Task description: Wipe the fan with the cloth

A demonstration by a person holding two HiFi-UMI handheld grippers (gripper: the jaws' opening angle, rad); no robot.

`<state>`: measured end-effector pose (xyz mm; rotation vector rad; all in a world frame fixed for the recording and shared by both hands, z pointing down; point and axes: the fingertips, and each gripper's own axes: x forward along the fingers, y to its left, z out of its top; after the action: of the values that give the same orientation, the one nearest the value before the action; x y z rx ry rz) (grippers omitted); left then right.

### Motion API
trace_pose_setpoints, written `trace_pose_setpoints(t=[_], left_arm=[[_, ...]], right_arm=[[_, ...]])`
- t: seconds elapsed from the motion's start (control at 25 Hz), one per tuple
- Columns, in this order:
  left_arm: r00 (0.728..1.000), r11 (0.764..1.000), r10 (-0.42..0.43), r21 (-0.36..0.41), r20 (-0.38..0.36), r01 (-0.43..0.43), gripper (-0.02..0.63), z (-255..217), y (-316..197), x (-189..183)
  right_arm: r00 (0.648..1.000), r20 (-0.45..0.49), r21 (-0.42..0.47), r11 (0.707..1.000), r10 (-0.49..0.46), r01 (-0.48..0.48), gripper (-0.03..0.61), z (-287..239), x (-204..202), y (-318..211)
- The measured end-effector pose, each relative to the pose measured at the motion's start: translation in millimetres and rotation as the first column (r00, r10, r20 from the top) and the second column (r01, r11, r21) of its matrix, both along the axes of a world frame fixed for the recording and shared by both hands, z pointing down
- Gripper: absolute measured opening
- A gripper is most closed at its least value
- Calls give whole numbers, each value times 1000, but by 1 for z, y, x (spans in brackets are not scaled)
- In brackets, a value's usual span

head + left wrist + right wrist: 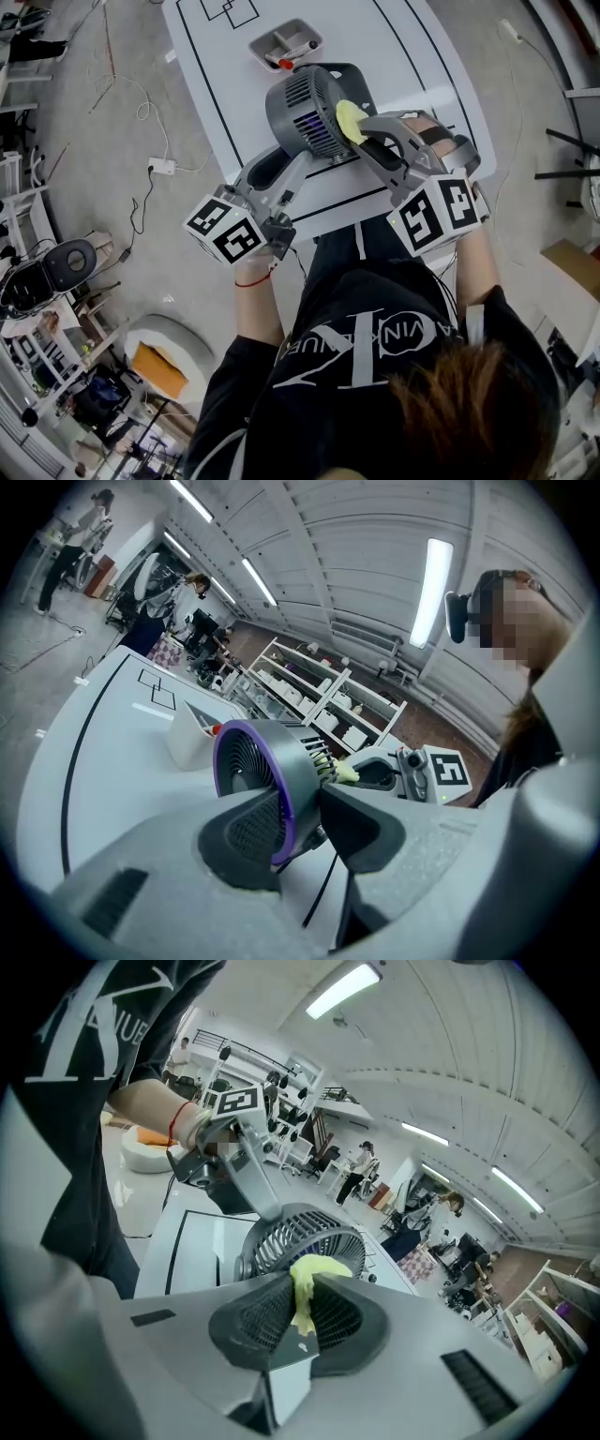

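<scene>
Fan near the worktop's front edge, left tool clamped on its body; right tool pinching the yellow cloth at the grille; tray just behind the fan, worktop stretching wide beyond

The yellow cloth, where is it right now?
Head view, right of centre: the cloth is pinched in the right gripper, against the fan.

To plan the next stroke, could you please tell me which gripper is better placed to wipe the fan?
Right. The right gripper pinches the yellow cloth right at the back of the fan. The left gripper is clamped on the fan, steadying it, and carries no cloth.
</scene>
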<state>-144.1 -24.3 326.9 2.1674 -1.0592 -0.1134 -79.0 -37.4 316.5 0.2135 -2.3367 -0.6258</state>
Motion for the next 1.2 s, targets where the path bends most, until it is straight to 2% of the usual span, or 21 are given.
trace_pose_setpoints(t=[0.4, 0.72, 0.96, 1.2], left_arm=[[1000, 1000, 22, 2, 18, -22, 132, 2, 1, 3], [1000, 1000, 30, 3, 0, -30, 127, 3, 2, 4], [1000, 1000, 30, 1, -2, -30, 129, 10, 3, 1], [1000, 1000, 16, -13, -13, -16, 129, 7, 3, 0]], right_arm=[[998, 55, 28, 1000, 9, -10, 35, -21, -16, -20], [996, 74, -33, 998, 58, -56, 34, -16, -21, -46], [998, -25, -40, 998, 56, -57, 34, 15, -16, -50], [995, -85, -62, 996, 51, -57, 34, 33, -4, -44]])
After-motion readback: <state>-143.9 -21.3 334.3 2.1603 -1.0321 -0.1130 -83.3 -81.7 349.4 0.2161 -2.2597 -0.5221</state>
